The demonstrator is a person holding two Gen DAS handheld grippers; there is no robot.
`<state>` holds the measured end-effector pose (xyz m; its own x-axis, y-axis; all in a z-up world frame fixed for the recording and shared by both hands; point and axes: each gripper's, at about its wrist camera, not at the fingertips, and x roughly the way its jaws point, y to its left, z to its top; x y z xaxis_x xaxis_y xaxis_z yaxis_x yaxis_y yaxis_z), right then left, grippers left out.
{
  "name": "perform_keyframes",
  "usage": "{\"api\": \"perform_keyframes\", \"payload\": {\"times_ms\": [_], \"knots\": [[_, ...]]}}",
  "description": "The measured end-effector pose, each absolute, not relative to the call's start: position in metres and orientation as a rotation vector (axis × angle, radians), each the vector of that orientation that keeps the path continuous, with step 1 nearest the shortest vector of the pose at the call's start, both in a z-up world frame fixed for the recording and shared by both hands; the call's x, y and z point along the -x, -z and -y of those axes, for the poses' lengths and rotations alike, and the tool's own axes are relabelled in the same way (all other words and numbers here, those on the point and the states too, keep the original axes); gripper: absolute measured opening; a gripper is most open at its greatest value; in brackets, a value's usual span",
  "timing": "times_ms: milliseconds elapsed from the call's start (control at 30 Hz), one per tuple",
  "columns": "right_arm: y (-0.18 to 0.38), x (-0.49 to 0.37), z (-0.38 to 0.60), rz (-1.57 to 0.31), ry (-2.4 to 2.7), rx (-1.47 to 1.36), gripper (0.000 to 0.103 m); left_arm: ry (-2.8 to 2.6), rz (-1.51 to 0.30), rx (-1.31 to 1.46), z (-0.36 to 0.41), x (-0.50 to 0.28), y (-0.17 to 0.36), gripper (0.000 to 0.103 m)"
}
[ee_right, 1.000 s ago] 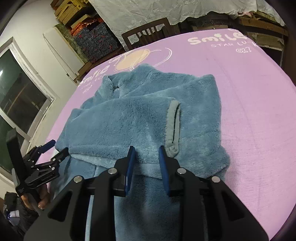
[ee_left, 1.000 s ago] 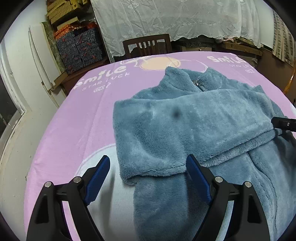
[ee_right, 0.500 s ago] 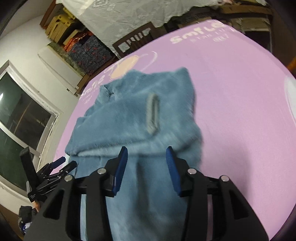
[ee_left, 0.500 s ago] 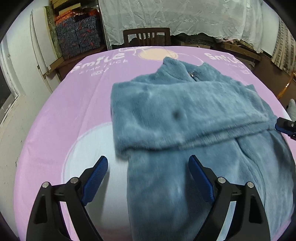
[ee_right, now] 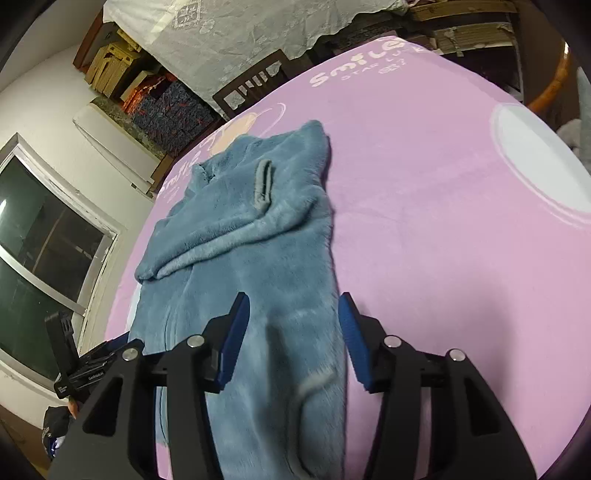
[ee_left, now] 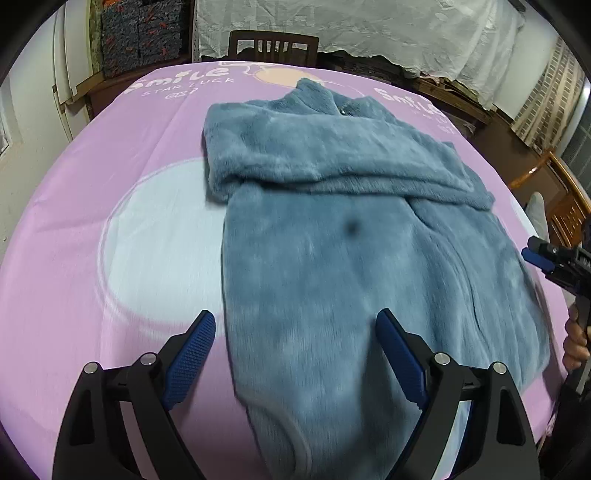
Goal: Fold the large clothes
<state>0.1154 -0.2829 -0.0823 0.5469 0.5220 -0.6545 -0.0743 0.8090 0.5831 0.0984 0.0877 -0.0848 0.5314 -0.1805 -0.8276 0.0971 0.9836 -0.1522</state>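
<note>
A blue fleece jacket (ee_left: 332, 229) lies flat on the pink sheet (ee_left: 122, 155), collar at the far end, both sleeves folded across the chest. In the right wrist view the same jacket (ee_right: 243, 236) shows a grey sleeve cuff (ee_right: 263, 184) on top. My left gripper (ee_left: 293, 354) is open, hovering over the jacket's lower left part, nothing between its blue pads. My right gripper (ee_right: 291, 332) is open above the lower right edge near the hem, empty. Each gripper shows at the other view's side edge: the right one (ee_left: 546, 258), the left one (ee_right: 92, 365).
A wooden chair (ee_left: 273, 46) stands beyond the far edge of the sheet. Patterned boxes (ee_left: 140, 33) are stacked at the back left and a lace curtain (ee_left: 369, 29) hangs behind. A window (ee_right: 40, 251) is on the left wall. Wooden furniture (ee_left: 554, 192) stands at right.
Both grippers have pulled back from the folded sleeves toward the hem. The right gripper, nearly shut a second ago, has opened wide. The left one stayed open.
</note>
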Motion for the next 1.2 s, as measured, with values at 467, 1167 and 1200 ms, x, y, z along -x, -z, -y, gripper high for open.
{"api": "perform_keyframes", "payload": {"times_ms": [467,1167,1200], "knots": [[0.104,-0.040,0.285,-0.988,-0.502,-0.640,0.050,0.354,-1.006,0.234,-0.088,-0.037,0.083,0.084],[0.099,-0.020,0.275,-0.950,-0.592,-0.627,0.017,0.418,-0.956,0.366,-0.101,-0.020,0.082,0.017],[0.094,-0.021,0.276,-0.940,-0.610,-0.641,0.017,0.417,-0.942,0.367,-0.103,-0.020,0.077,0.017]]}}
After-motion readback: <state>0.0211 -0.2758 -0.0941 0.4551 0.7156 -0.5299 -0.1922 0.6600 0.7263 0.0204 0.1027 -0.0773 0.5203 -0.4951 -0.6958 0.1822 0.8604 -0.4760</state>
